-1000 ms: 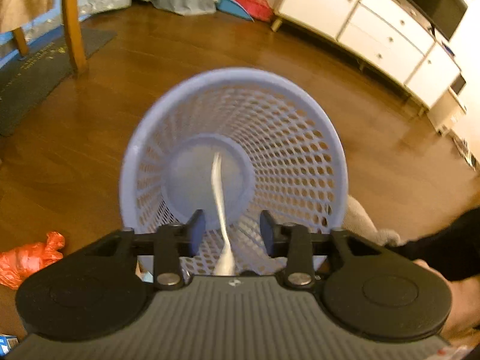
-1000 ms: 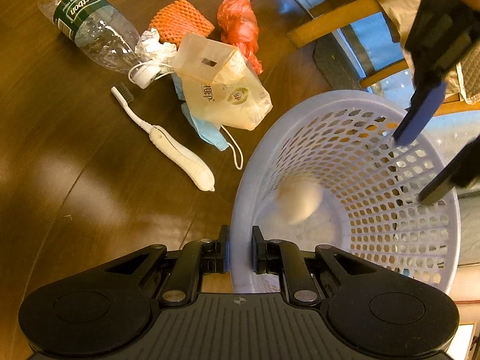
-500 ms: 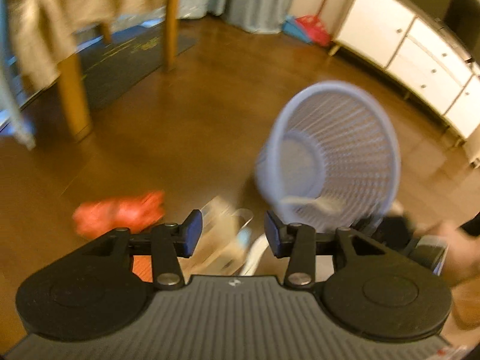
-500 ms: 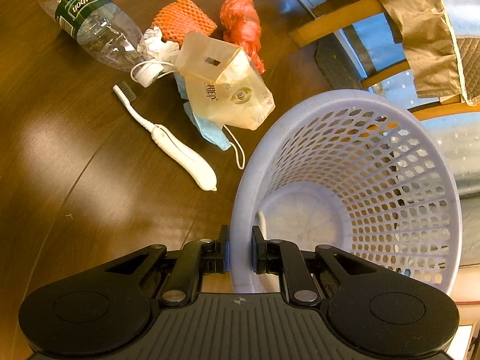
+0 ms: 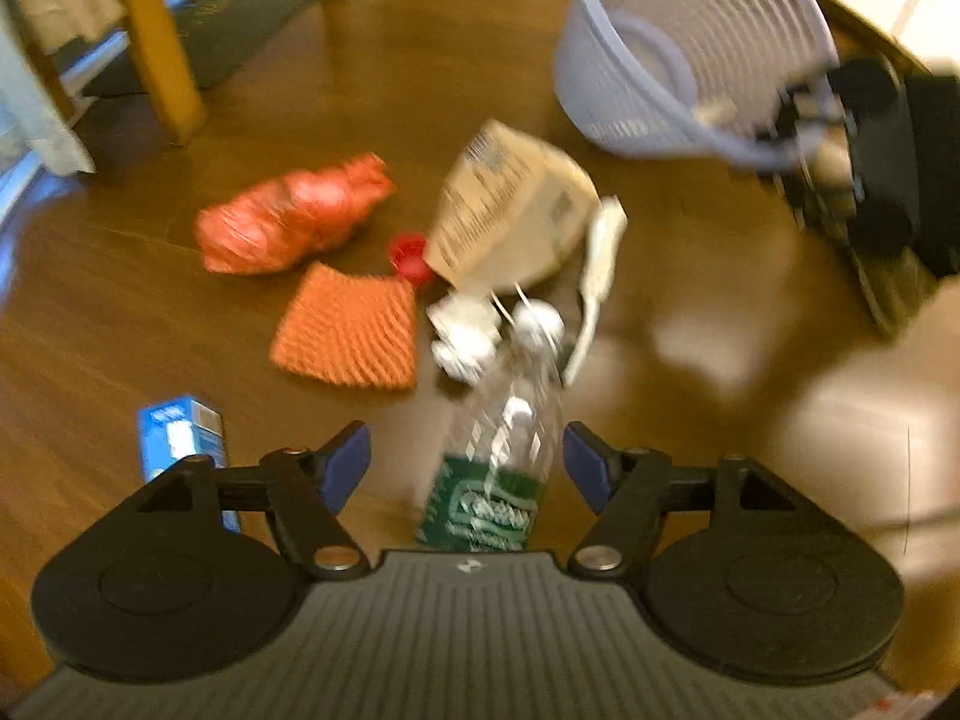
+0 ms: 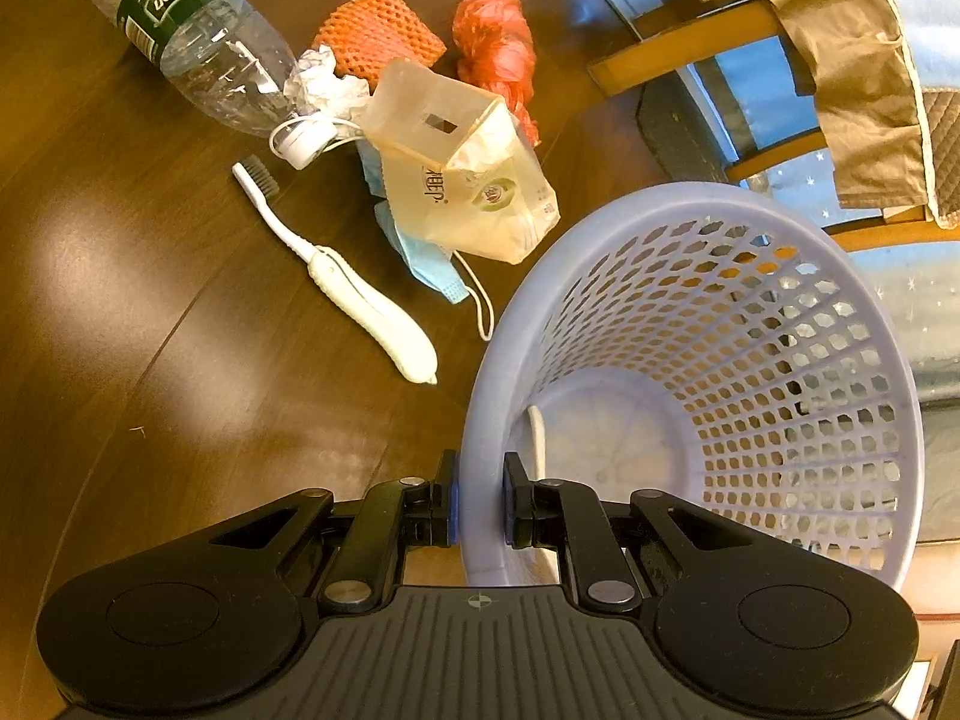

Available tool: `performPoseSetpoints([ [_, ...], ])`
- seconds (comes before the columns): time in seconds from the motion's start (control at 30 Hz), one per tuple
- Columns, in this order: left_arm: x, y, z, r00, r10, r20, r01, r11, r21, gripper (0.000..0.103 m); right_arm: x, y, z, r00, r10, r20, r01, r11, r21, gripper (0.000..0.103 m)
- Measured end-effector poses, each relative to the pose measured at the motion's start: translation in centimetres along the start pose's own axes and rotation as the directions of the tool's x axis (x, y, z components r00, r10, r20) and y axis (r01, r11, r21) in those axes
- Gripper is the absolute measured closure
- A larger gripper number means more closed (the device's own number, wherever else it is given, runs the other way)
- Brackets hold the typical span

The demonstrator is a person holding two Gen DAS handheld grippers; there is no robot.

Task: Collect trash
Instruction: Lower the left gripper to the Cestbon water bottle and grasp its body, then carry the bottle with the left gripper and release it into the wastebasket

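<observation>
In the left wrist view, our left gripper [image 5: 467,461] has its fingers spread wide and holds nothing. The plastic bottle [image 5: 501,441] lies on the brown table [image 5: 750,420] right between them, at twelve o'clock from the tips, its green label nearest us and its white cap pointing away. At eleven o'clock lies an orange foam net [image 5: 351,333], with a red plastic bag [image 5: 294,219] beyond it. A beige paper bag [image 5: 510,210] sits at twelve o'clock, and the basket [image 5: 684,54] is up at one o'clock. This view is blurred, so small details stay uncertain.

In the right wrist view, our right gripper [image 6: 480,507] pinches the basket rim [image 6: 486,420], one finger outside the wall and one inside. A single pale scrap lies in the basket's bottom. At eleven o'clock we count one bottle [image 6: 204,42], one toothbrush [image 6: 336,270], one crumpled tissue [image 6: 327,78], one foam net [image 6: 381,27], one red bag [image 6: 495,39], one paper bag [image 6: 462,180] and one blue face mask [image 6: 423,252] tucked under it.

We judge the bottle empty, so light, smooth and easy to crush; its ribbed middle looks like the best hold, since the round body may roll or squirt out of a squeeze near the label's slick wrap.
</observation>
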State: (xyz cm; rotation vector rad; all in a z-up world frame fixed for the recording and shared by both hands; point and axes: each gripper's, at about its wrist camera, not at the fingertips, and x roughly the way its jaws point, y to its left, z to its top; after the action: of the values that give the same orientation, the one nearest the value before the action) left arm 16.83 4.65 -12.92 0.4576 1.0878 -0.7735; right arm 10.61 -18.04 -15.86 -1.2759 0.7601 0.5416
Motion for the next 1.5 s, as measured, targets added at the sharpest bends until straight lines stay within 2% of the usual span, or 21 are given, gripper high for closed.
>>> performPoseSetpoints([
  [0.23,3.5,-2.1,-2.3,0.996,0.04,-0.077,-0.025,0.983,0.183,0.031,0.1,0.1,0.3,1.0,0.001,0.0,-0.001,1.0,0.002,0.093],
  [0.37,4.9,-2.3,-2.7,0.994,0.042,-0.097,-0.021,0.978,0.205,0.026,0.1,0.1,0.4,1.0,0.001,0.001,-0.001,1.0,0.002,0.093],
  [0.6,7.0,-2.6,-2.2,0.992,0.054,-0.115,-0.025,0.97,0.24,0.025,0.2,0.3,0.5,1.0,0.002,0.0,-0.002,1.0,0.0,0.093],
  [0.73,8.2,-2.4,-1.7,0.989,0.062,-0.131,-0.029,0.971,0.239,0.026,0.2,0.3,0.5,1.0,0.003,0.002,-0.003,1.0,0.002,0.093],
  [0.93,9.2,-2.2,-1.8,0.982,0.057,-0.179,-0.016,0.974,0.226,0.042,0.2,0.3,0.5,1.0,0.004,0.002,-0.004,1.0,0.004,0.093],
  [1.17,8.6,-1.9,-2.5,0.974,0.076,-0.214,-0.04,0.985,0.167,0.044,0.2,0.2,0.6,1.0,0.005,0.0,-0.005,1.0,0.007,0.093],
  [1.5,5.8,-1.3,-3.0,0.974,0.094,-0.205,-0.075,0.992,0.098,0.045,0.4,0.2,0.8,1.0,0.007,-0.001,-0.007,1.0,0.003,0.092],
])
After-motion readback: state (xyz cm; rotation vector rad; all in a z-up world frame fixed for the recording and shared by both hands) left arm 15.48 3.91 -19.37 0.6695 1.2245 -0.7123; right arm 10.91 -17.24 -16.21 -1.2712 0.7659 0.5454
